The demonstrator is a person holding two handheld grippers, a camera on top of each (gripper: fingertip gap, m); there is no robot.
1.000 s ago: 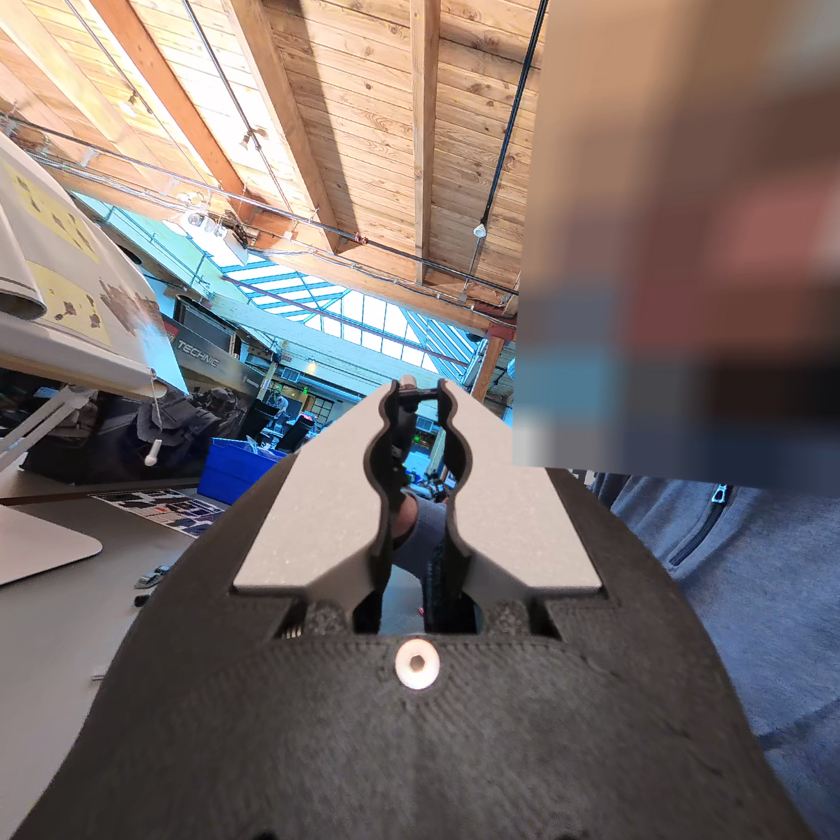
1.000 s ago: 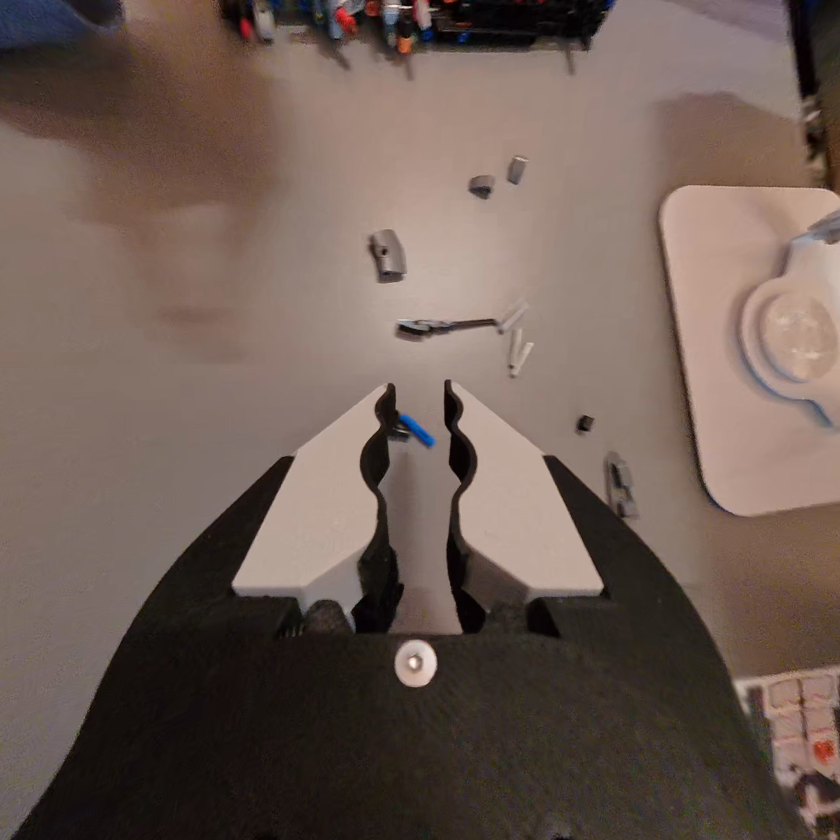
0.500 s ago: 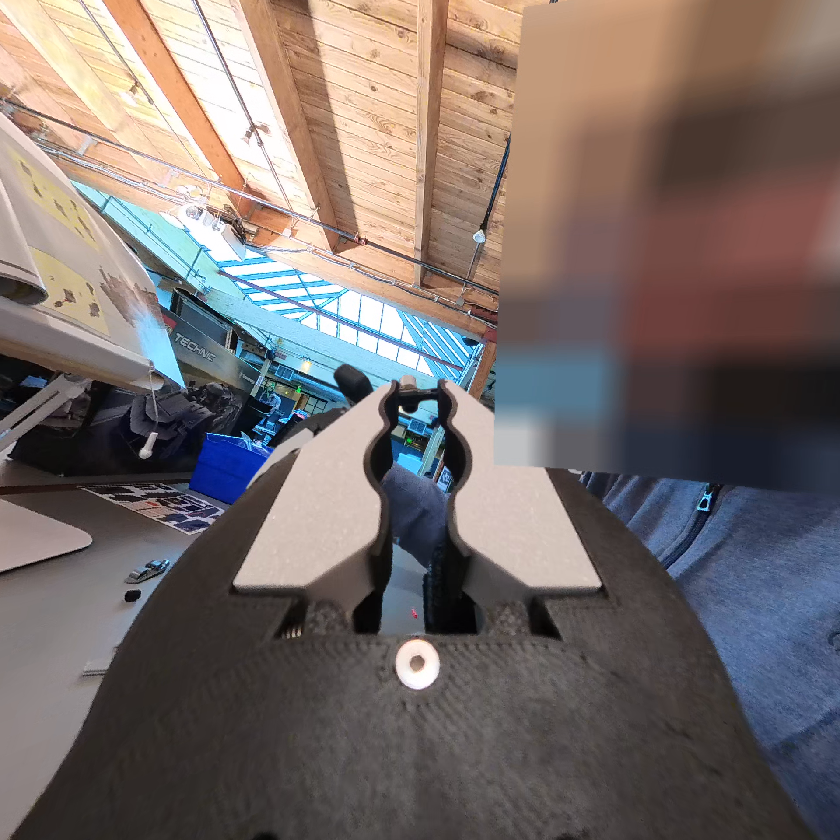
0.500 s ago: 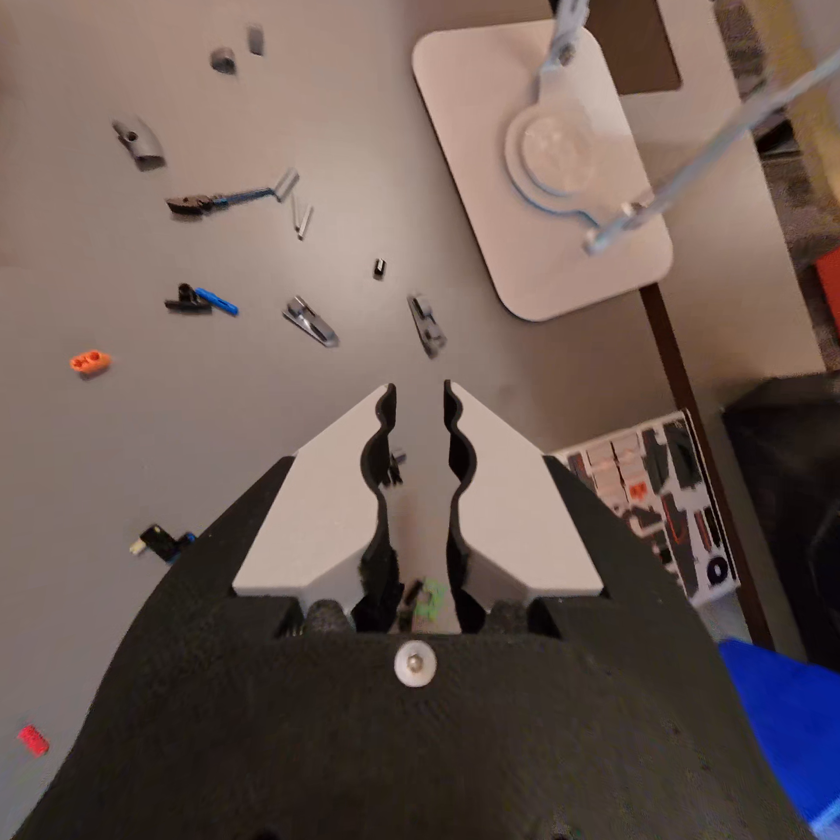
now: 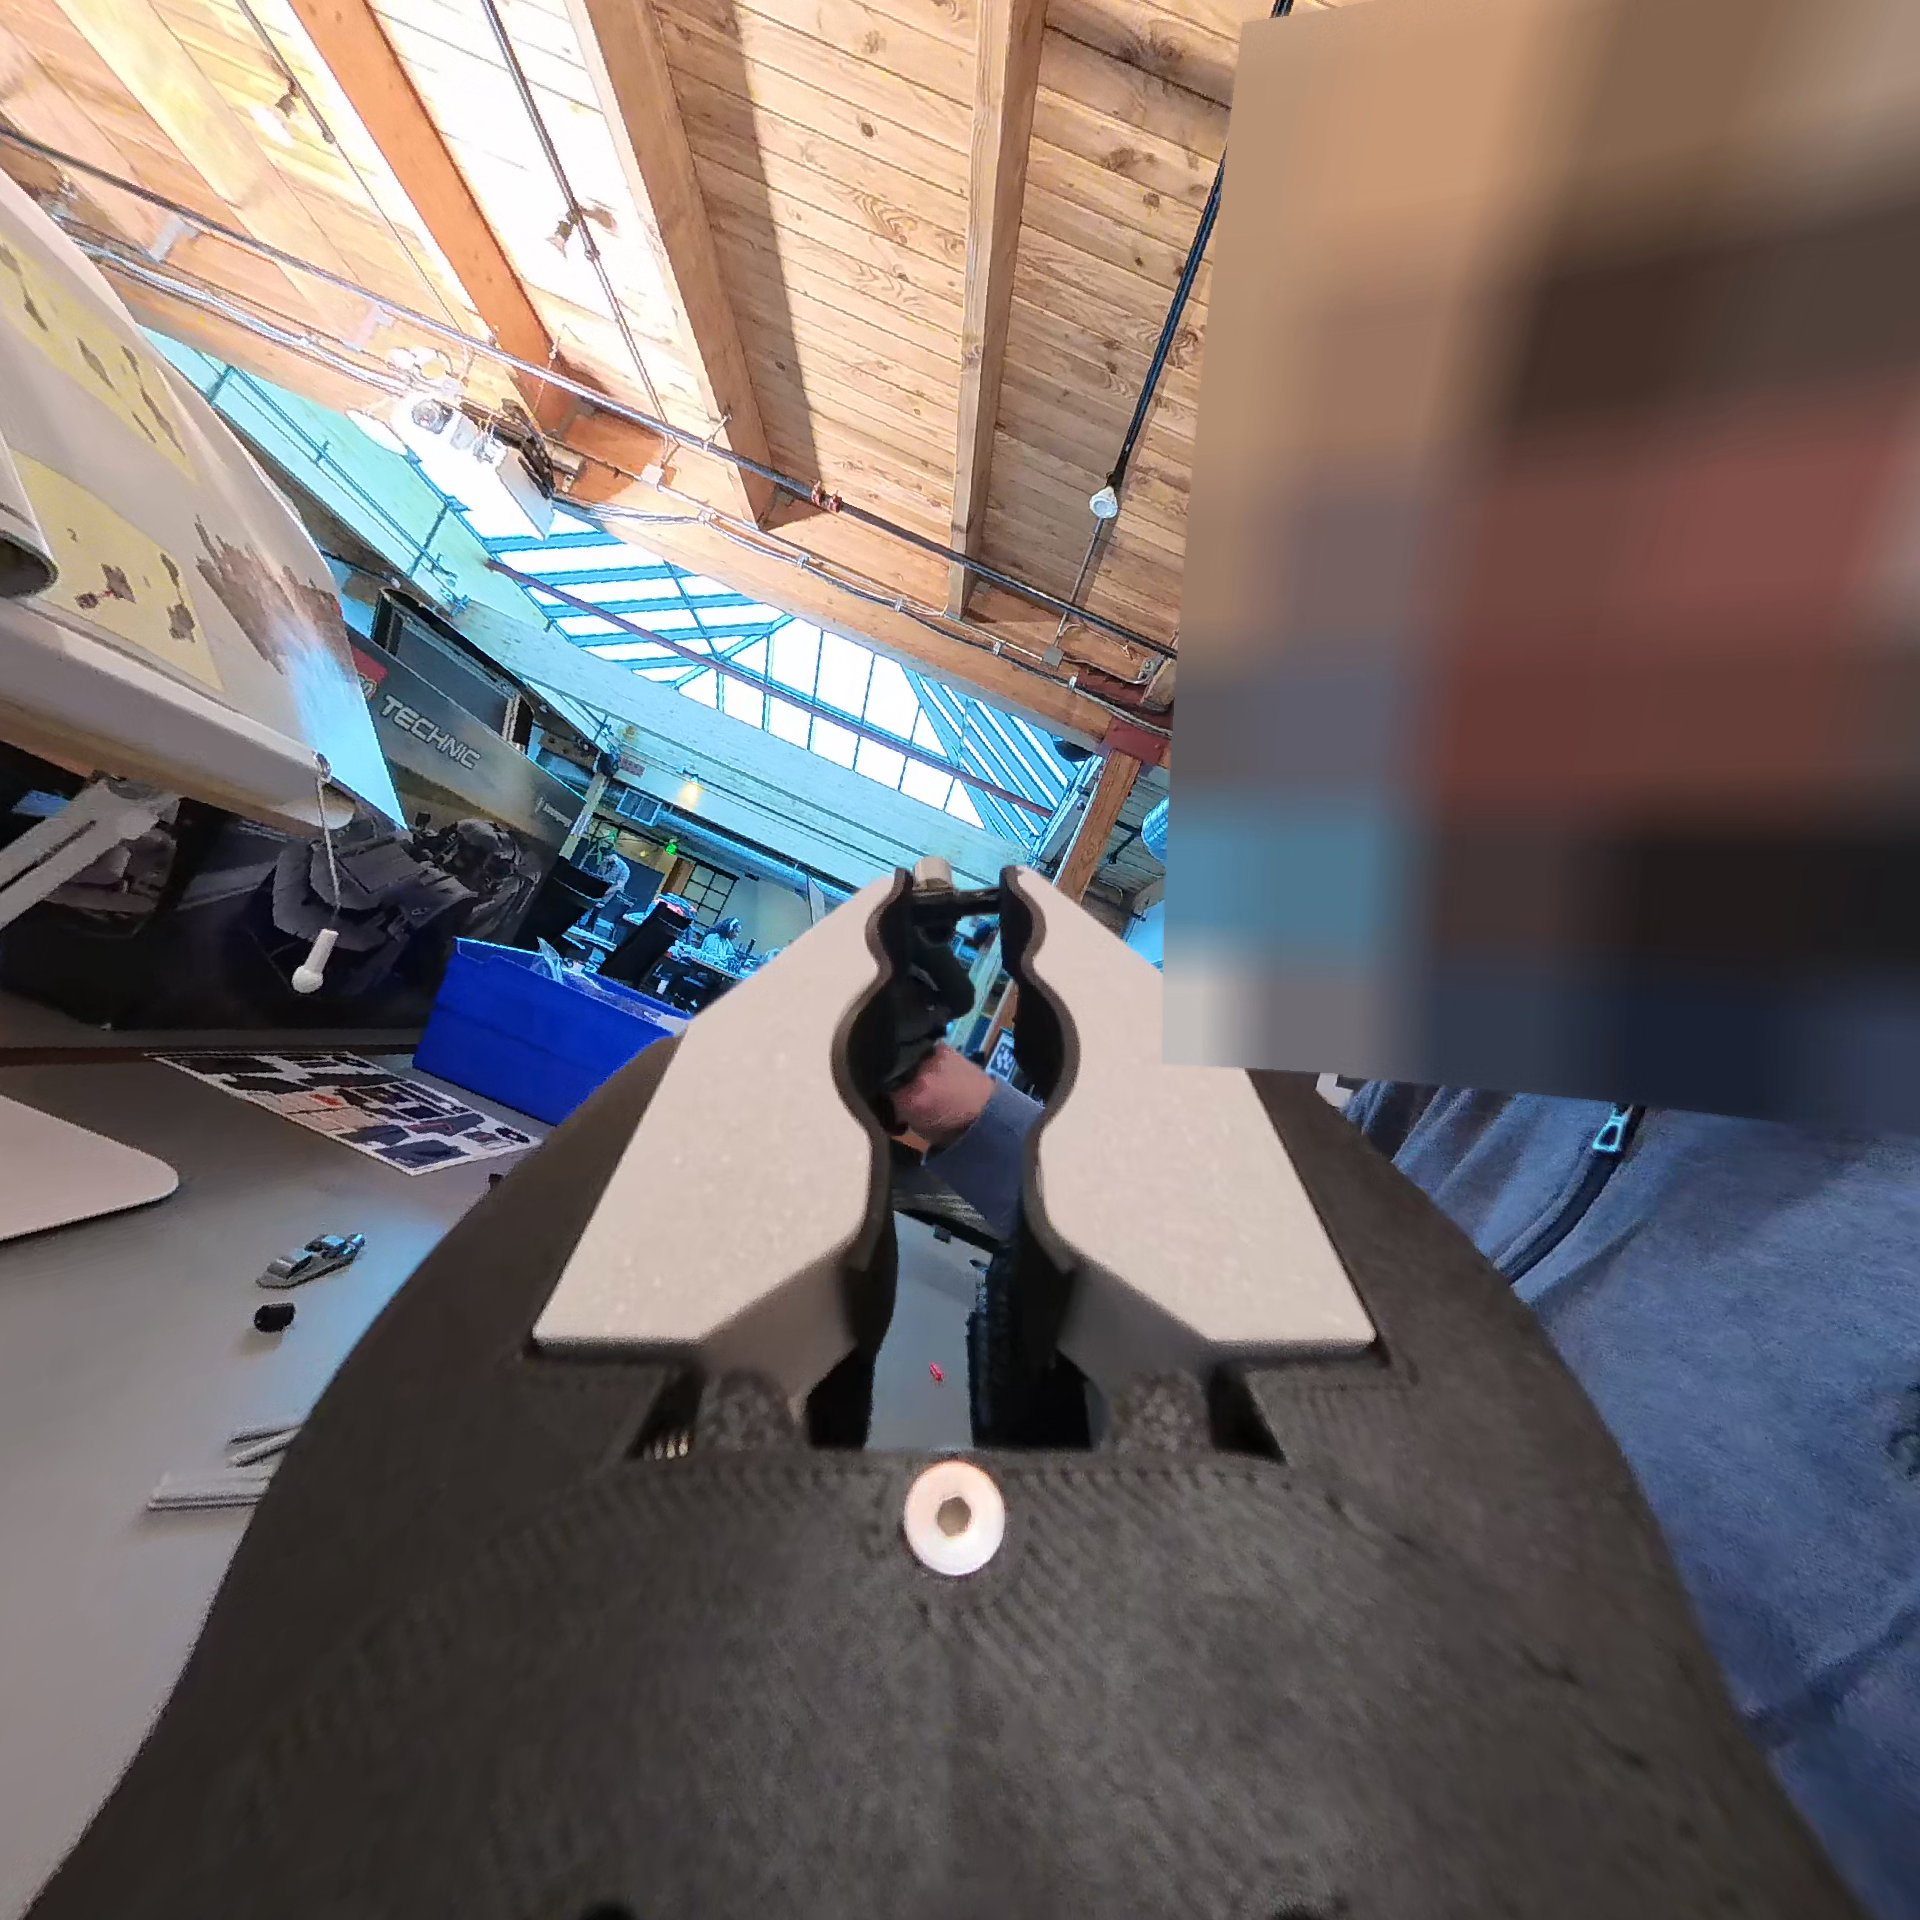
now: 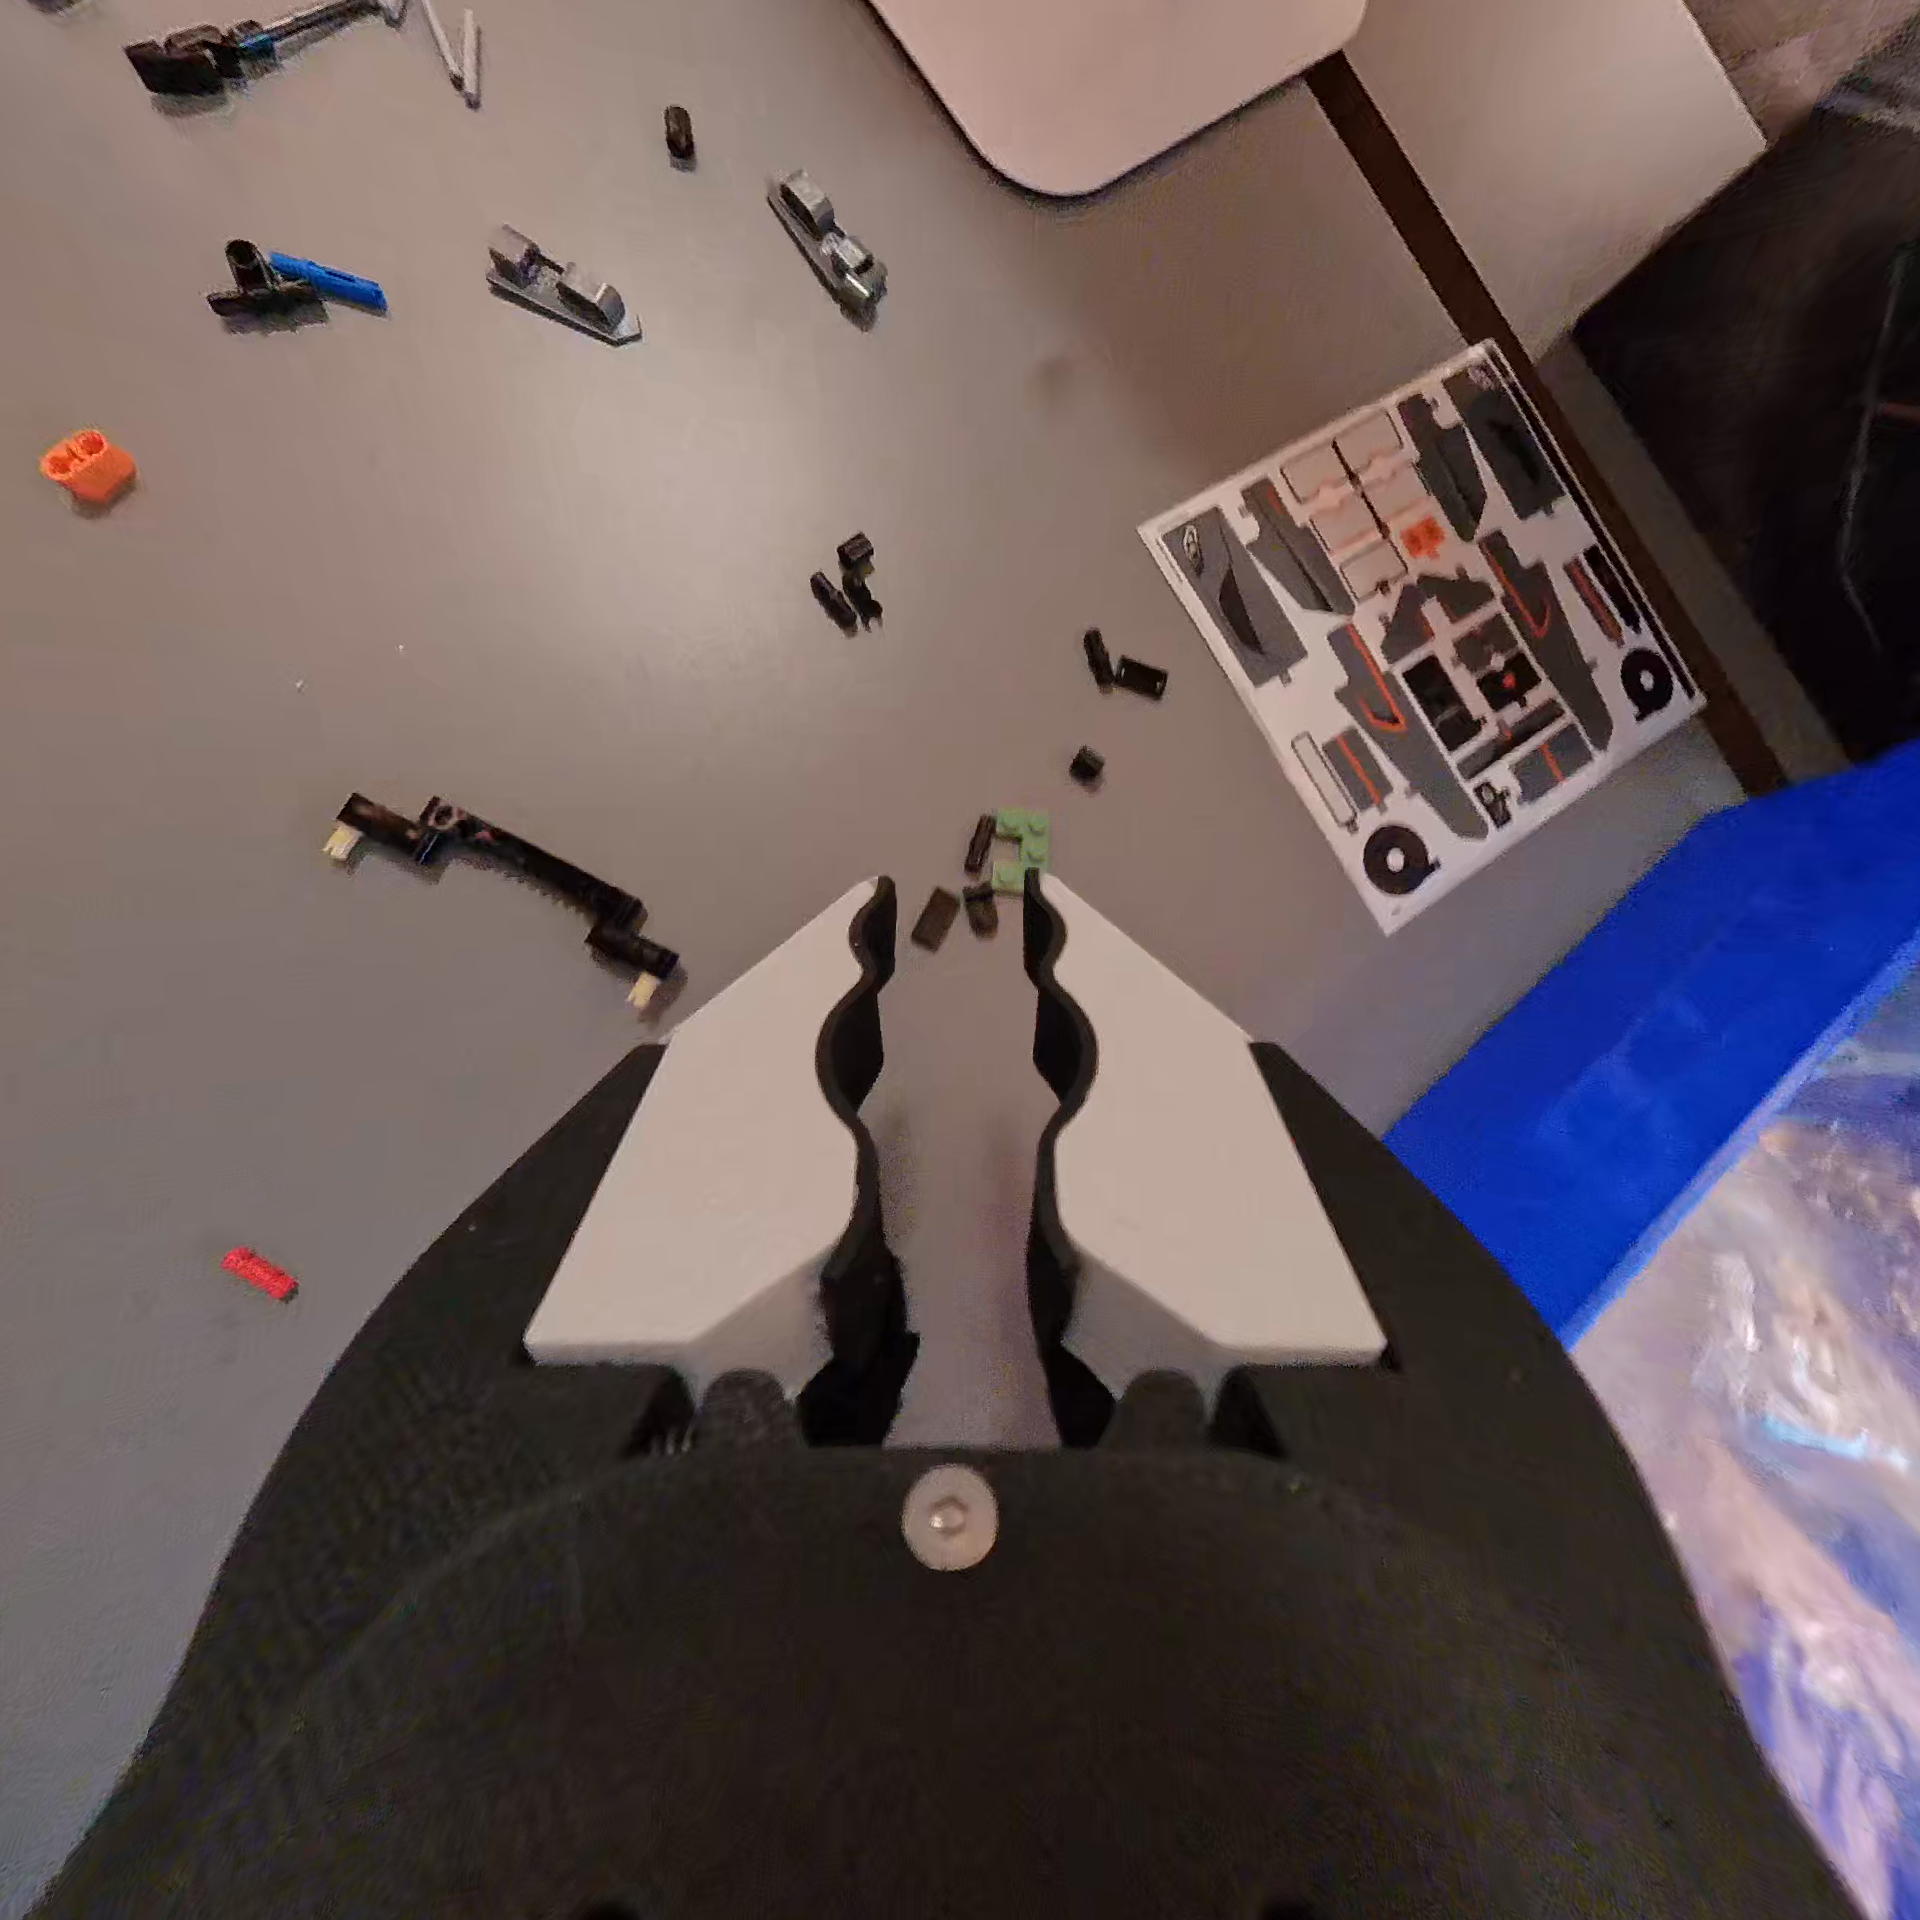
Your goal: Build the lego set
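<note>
The sticker sheet [image 6: 1423, 644] lies on the table [image 6: 623, 582], at its right edge. The bin [image 6: 1621, 1039] stands just below the sheet; the small notched plate [image 6: 1023, 847] lies left of the sheet. The long toothed assembly [image 6: 499, 883] lies well left of the sheet.

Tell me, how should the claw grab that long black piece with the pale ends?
Probably across its thin toothed middle, coming down from above. The long black piece lies flat and slanted on the table, so turn the open right gripper crosswise to it.
</note>
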